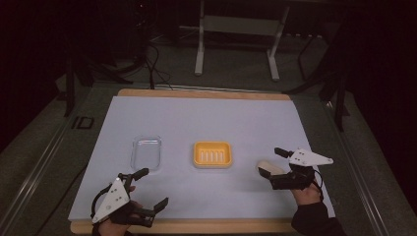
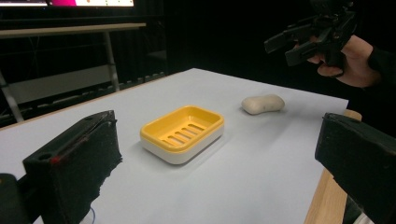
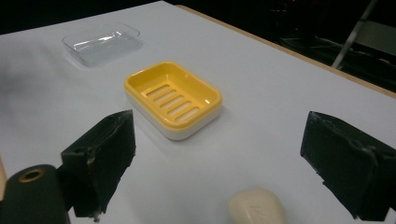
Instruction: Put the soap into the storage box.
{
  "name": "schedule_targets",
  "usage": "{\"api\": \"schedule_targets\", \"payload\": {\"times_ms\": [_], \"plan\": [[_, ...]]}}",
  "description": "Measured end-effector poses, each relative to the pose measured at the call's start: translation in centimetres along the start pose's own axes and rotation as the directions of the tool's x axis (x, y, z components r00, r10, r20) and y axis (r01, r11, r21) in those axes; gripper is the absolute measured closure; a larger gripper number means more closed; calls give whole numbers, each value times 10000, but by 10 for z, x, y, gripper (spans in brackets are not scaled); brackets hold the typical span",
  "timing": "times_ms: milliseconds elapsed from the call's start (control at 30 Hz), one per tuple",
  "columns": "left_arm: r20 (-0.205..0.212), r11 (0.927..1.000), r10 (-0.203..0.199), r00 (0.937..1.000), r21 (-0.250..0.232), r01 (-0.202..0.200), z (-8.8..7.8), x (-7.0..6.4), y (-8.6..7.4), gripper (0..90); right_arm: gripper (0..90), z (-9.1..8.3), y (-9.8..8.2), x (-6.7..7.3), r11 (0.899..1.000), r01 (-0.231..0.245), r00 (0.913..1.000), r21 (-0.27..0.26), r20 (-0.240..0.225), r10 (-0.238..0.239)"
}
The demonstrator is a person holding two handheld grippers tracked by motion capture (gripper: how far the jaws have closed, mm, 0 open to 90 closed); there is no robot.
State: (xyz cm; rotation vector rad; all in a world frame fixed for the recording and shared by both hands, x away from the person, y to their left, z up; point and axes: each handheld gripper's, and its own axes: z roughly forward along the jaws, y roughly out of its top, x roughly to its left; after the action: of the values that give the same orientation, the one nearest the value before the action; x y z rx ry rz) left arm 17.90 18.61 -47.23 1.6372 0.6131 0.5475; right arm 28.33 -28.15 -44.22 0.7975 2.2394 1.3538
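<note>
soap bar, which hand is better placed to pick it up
Right. The right gripper hovers just beside the soap bar with jaws open. The left gripper, also open, sits across the table, beyond the yellow soap dish.

In the right gripper view we lose the lower part of the soap bar [image 3: 256, 207] to the bottom edge. From above, the right tongs [image 1: 273, 163] cover part of that bar, so we cannot tell whether they touch it. In the left gripper view the clear lid [image 2: 89, 215] is almost wholly hidden behind the near jaw, with just a sliver of rim showing. The room beyond the desk [image 1: 206, 118] is too dark for us to make out.
</note>
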Motion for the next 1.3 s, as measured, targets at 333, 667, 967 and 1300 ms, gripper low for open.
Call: {"api": "schedule_targets", "payload": {"times_ms": [333, 667, 967, 1300], "plan": [[-91, 9999, 147, 9999, 88, -146, -1, -2, 0, 1, 100, 10, 3, 11, 9991, 420, 9915, 106, -1237, -404], [-133, 9996, 152, 9998, 259, -149, -1, -2, -1, 1, 123, 21, 4, 15, 9894, 594, 9778, 1323, -2073, -310], [-86, 9989, 250, 9997, 405, -246, 0, -2, -2, 1, 98, 31, 4, 17, 9383, 1823, 9637, 2939, -2426, -1112], [-82, 9979, 348, 9994, 547, -343, 2, -3, -3, 1, 98, 32, 1, 14, 8866, 2138, 9499, 4101, -2989, -908]]}}
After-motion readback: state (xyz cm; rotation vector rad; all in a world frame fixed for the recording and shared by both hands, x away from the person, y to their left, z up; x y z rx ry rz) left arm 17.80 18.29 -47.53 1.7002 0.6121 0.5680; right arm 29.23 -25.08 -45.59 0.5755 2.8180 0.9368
